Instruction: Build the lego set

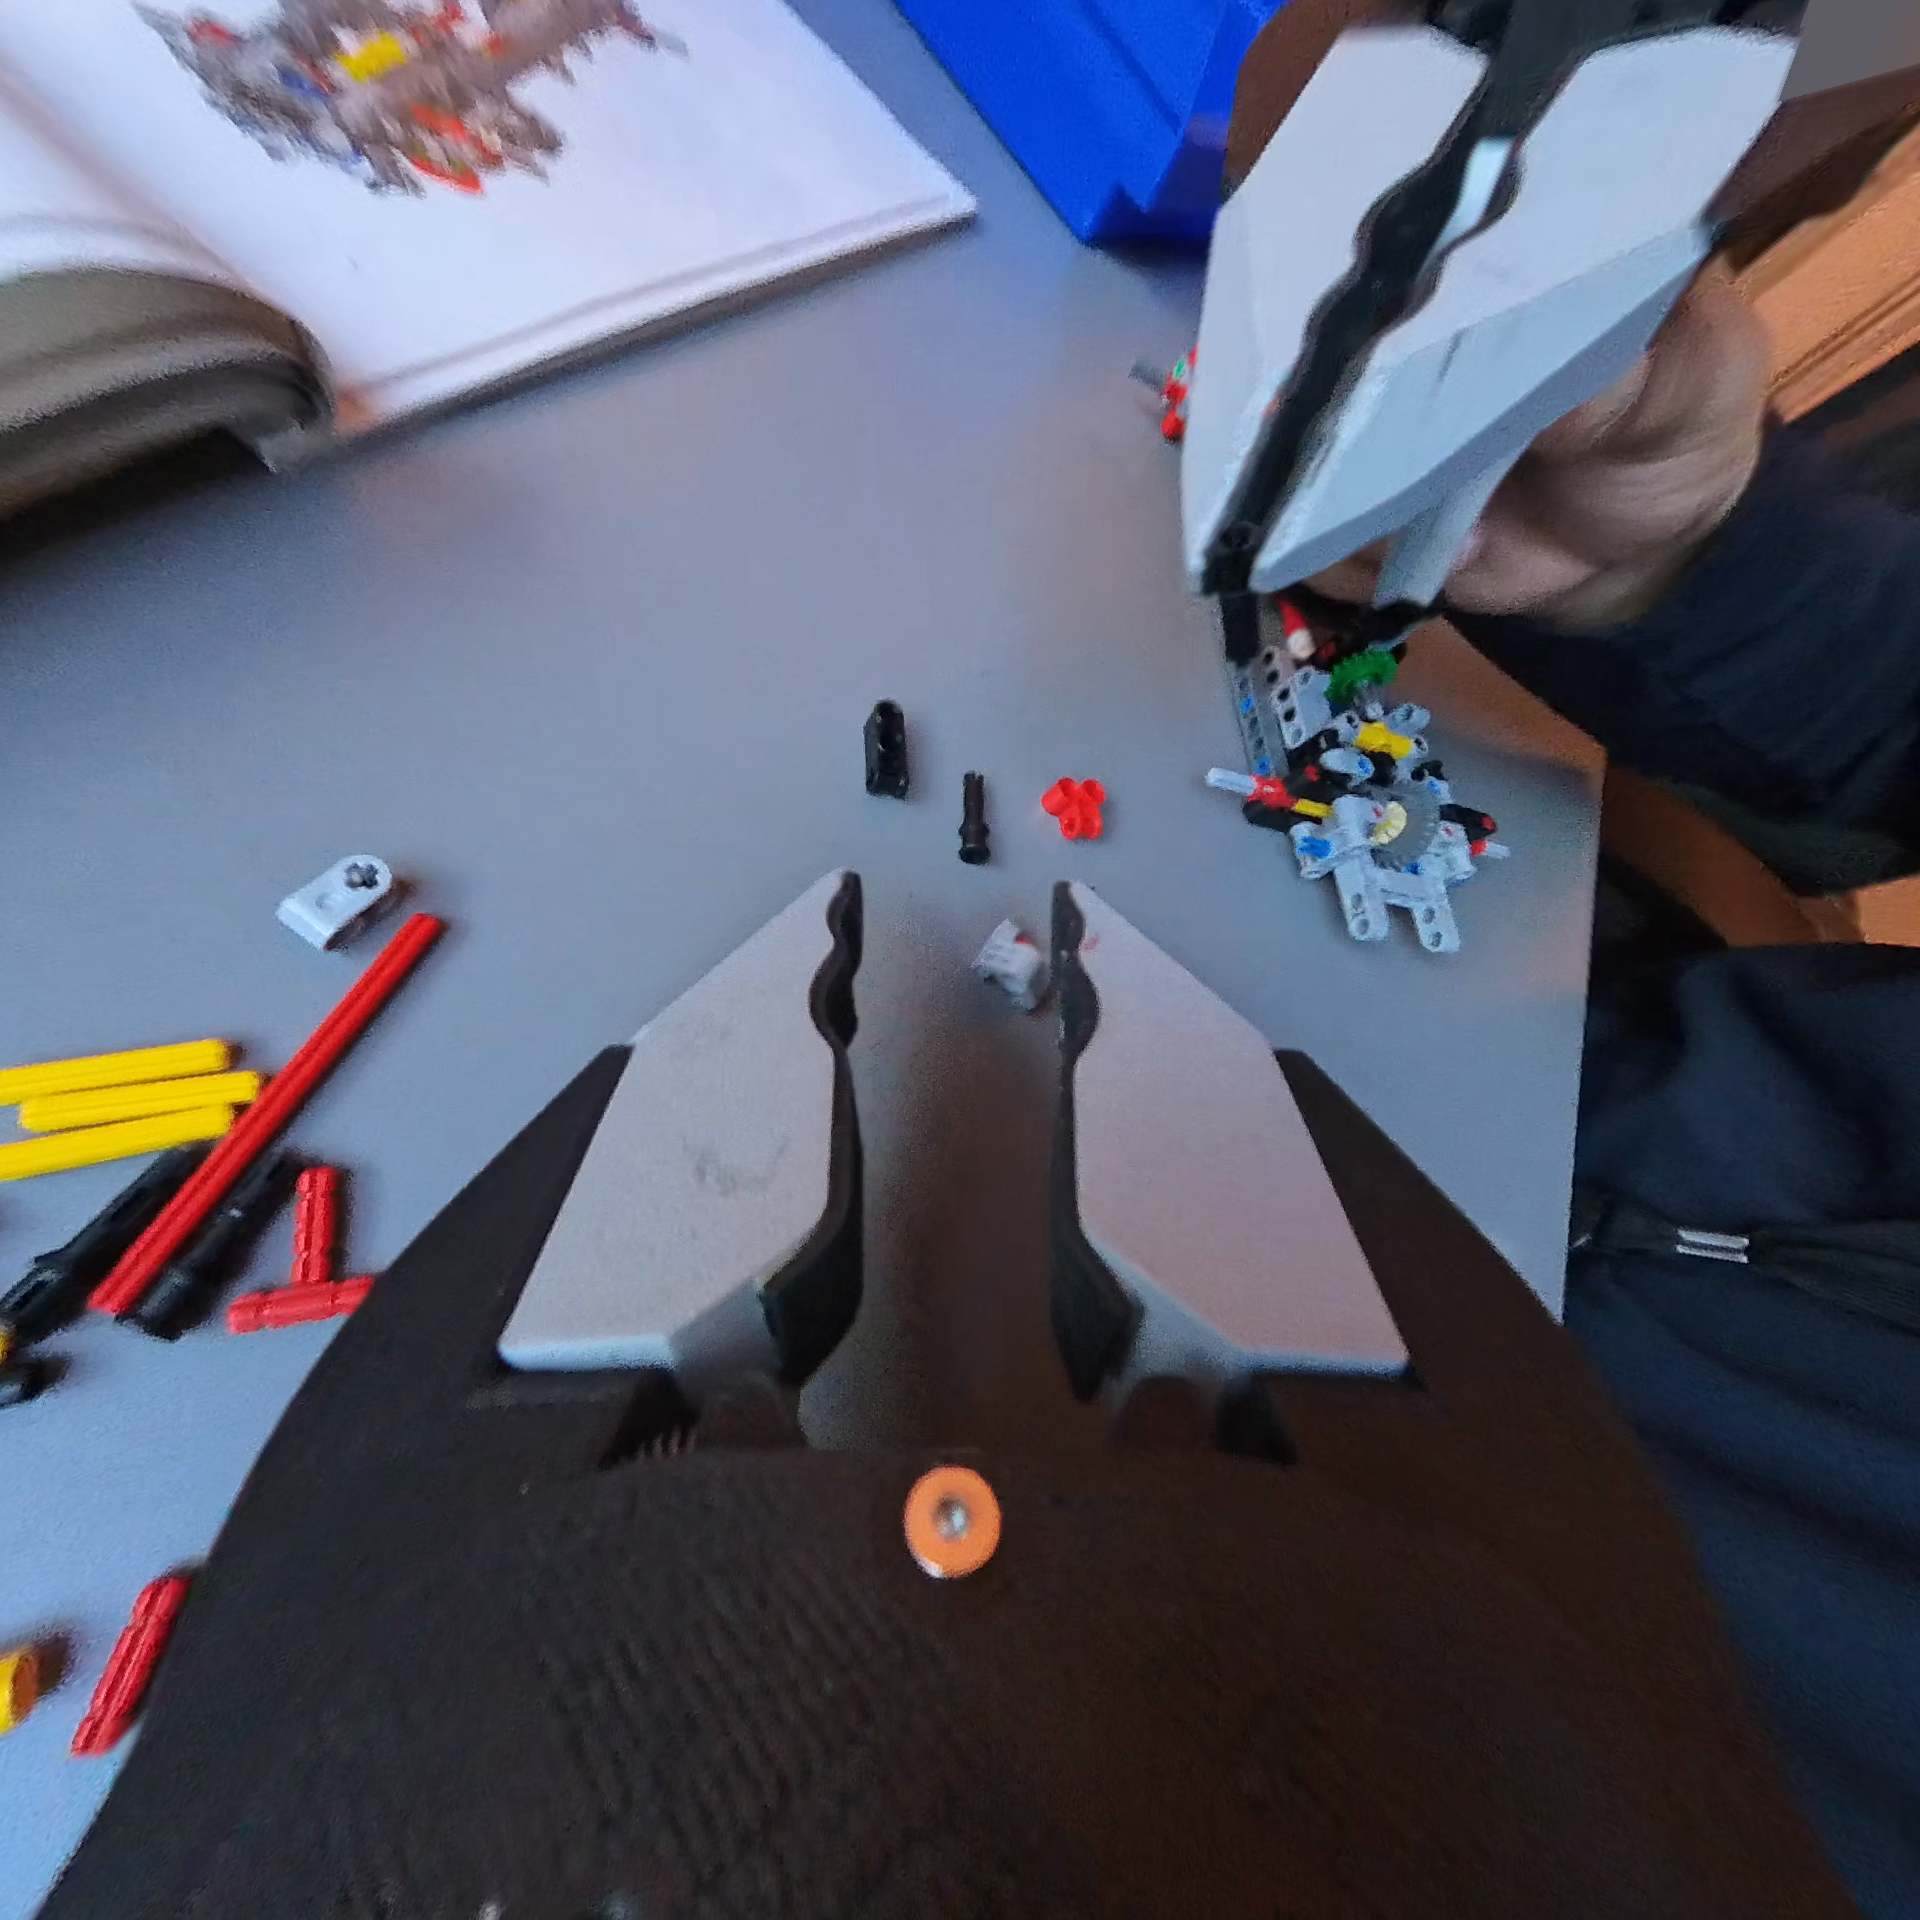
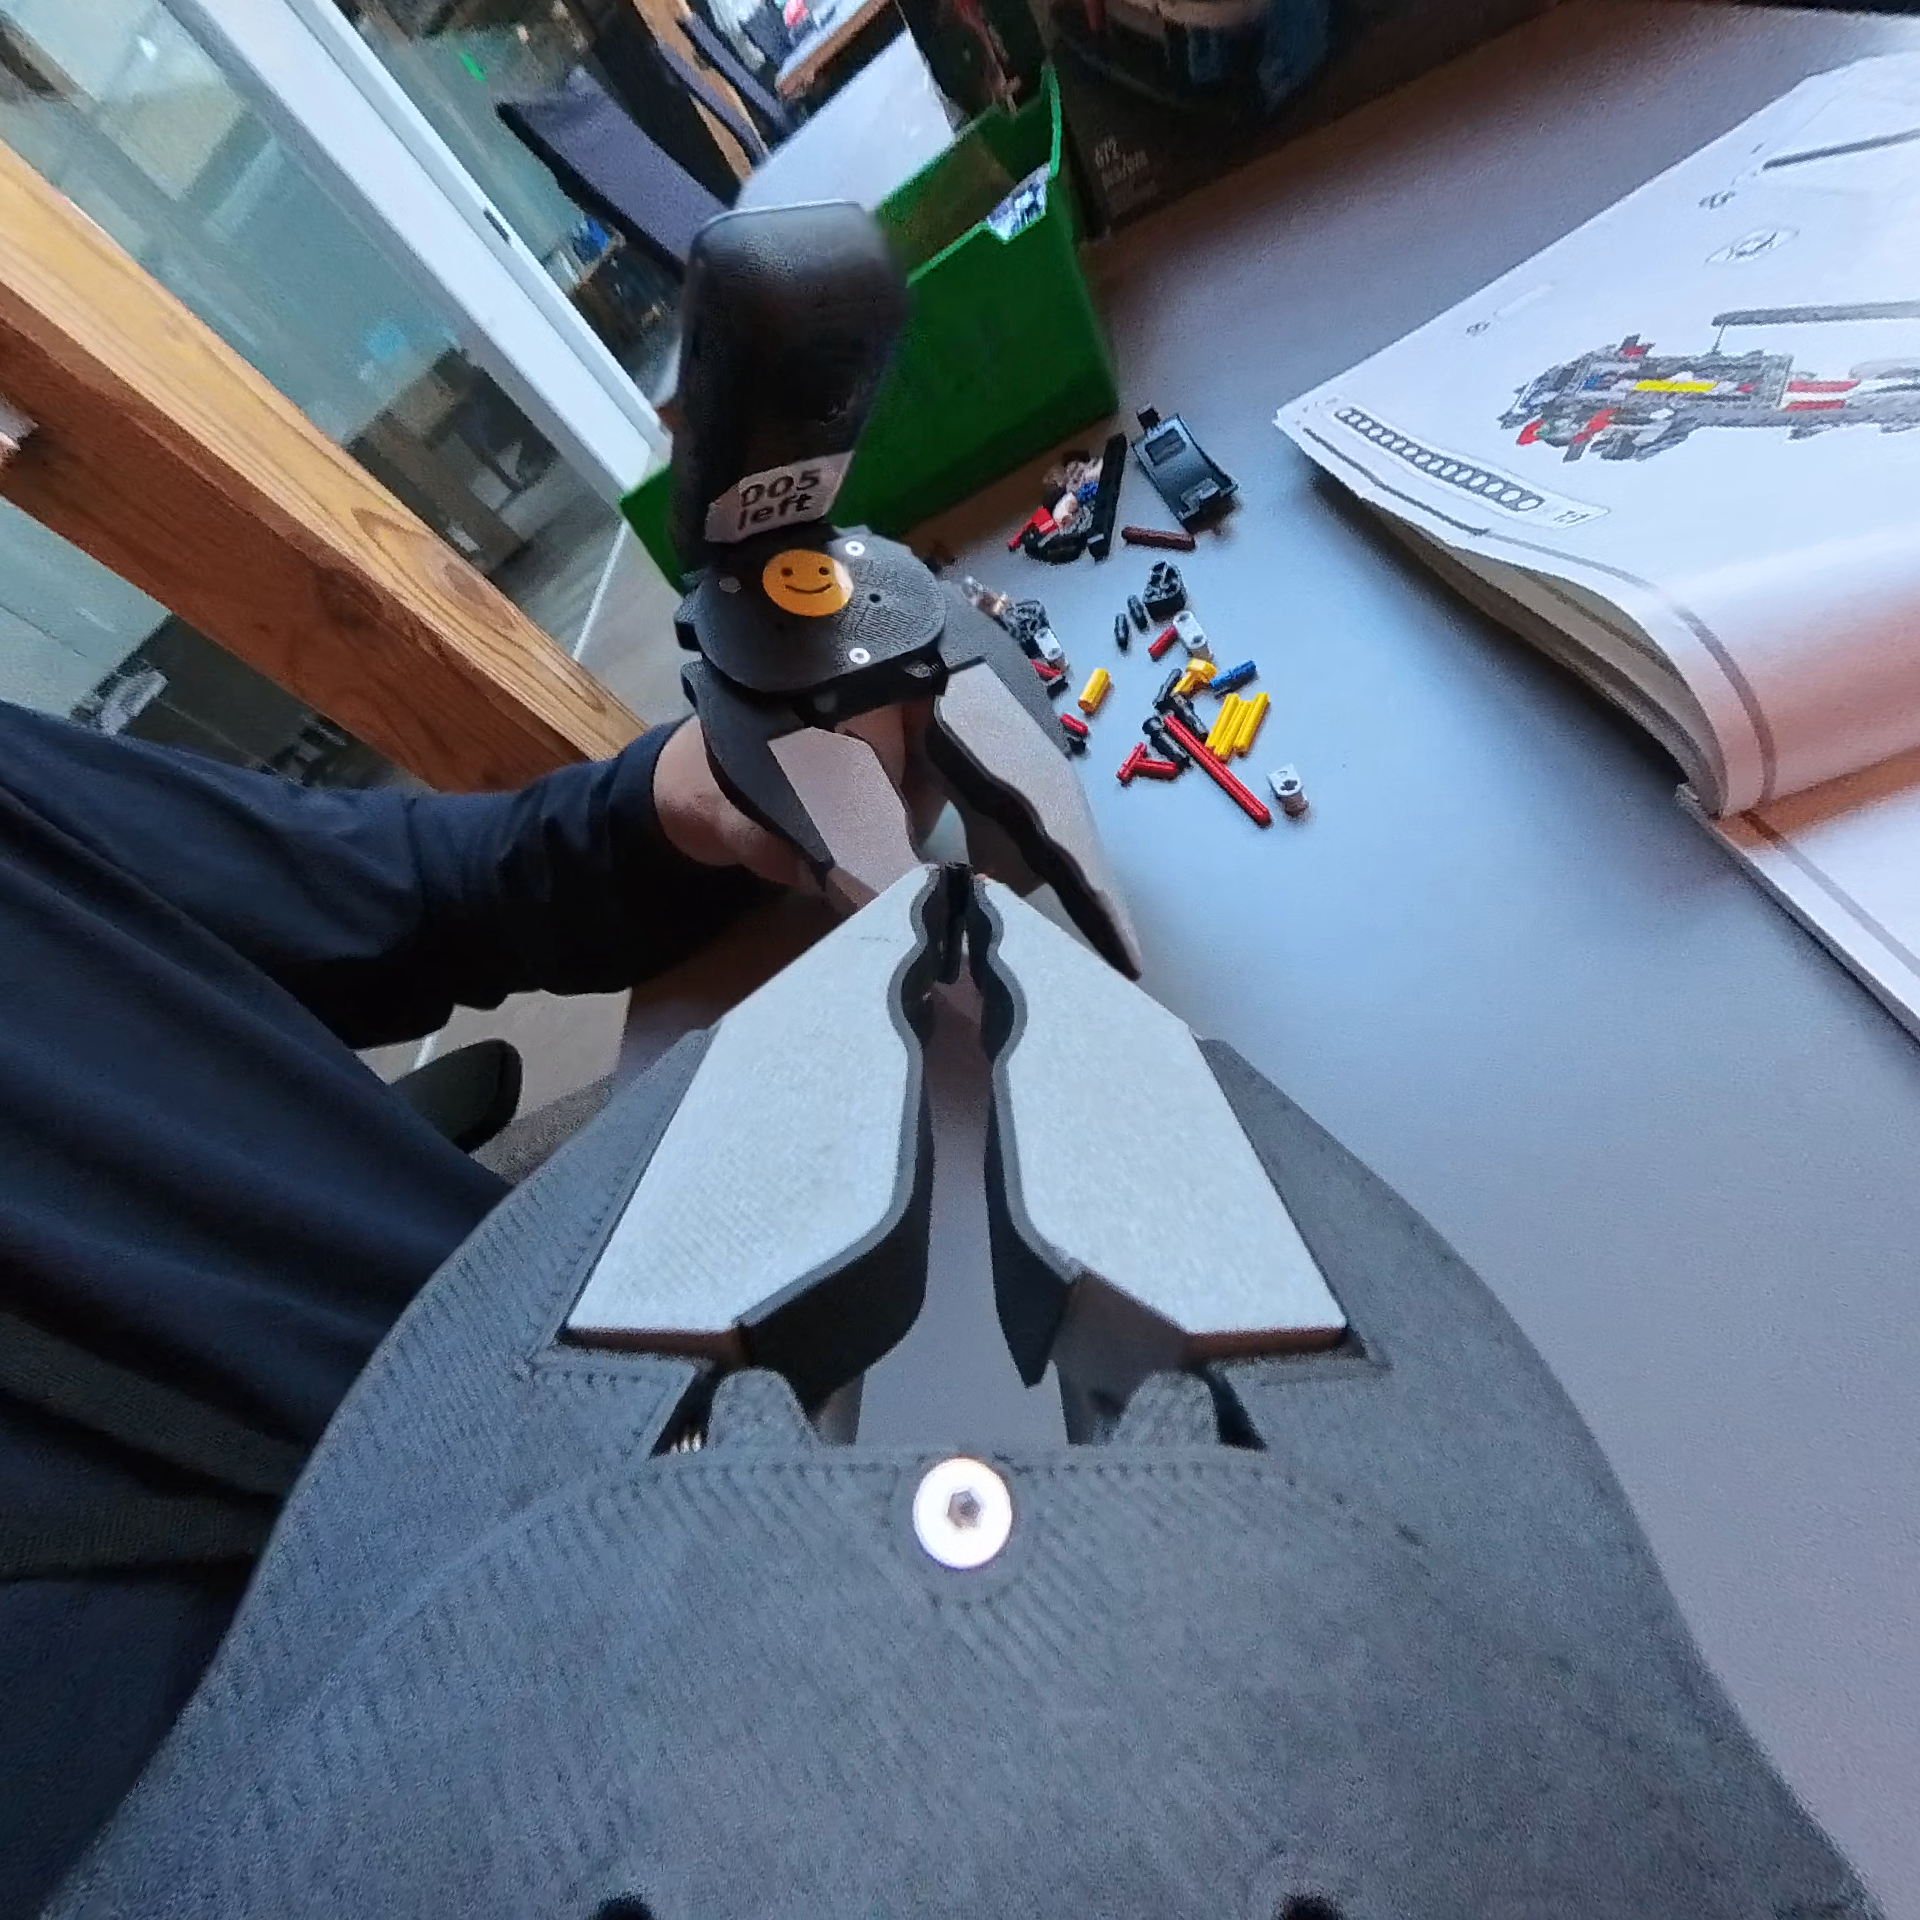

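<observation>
Left claw (image 1: 956, 904) wide open above the grey surface (image 1: 623, 623), with a small grey and red piece (image 1: 1010, 962) just beside one pad. Right claw (image 2: 951, 904) pinched tight on a thin black pin (image 2: 951, 920), near a little built model (image 1: 1371, 810).

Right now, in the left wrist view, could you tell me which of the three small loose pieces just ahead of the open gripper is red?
The small red connector, rightmost of the three; the black pin and black block lie to its left.
</observation>
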`<action>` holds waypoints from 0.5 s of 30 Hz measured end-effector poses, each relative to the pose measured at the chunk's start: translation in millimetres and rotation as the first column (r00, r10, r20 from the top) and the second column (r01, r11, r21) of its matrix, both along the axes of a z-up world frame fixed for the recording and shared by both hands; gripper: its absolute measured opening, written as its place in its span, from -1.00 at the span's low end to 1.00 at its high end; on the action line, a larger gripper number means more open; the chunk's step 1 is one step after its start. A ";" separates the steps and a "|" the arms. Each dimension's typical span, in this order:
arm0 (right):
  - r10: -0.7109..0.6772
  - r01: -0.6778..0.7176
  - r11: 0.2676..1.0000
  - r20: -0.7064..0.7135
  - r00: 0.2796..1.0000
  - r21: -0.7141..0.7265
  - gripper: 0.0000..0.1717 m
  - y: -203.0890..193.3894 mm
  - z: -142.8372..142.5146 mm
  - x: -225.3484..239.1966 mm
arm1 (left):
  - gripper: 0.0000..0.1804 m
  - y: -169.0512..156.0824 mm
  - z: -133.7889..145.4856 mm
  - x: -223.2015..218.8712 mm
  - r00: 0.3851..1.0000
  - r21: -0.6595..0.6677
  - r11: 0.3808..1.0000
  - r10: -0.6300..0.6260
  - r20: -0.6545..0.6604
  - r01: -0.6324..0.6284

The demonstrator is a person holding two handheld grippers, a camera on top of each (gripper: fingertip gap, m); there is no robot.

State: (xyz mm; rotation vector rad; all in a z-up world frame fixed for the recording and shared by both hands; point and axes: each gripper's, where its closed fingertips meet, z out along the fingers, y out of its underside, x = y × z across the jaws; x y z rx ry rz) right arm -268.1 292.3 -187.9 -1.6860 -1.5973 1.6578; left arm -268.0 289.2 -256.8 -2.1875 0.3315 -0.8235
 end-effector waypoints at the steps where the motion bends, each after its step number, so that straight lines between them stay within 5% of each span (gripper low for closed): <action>1: -0.004 0.003 1.000 -0.013 1.000 -0.012 -1.00 -1.1 2.4 0.9 | -0.63 -0.6 8.5 1.6 1.000 0.032 0.999 0.004 0.011 -0.004; 6: -0.027 0.025 0.999 -0.061 0.998 -0.047 -1.00 -6.4 9.8 0.5 | -0.72 -0.8 61.4 31.7 0.976 0.159 0.987 -0.052 0.212 0.018; 11: -0.041 0.036 0.998 -0.105 0.994 -0.056 -1.00 -9.8 17.6 4.5 | -0.97 0.5 69.7 37.4 0.958 0.184 0.983 -0.063 0.280 0.011; 15: -0.003 0.009 0.997 -0.066 0.998 0.081 -1.00 -13.6 5.4 12.9 | -0.98 -4.5 52.8 41.3 0.987 0.153 0.985 -0.097 0.132 0.076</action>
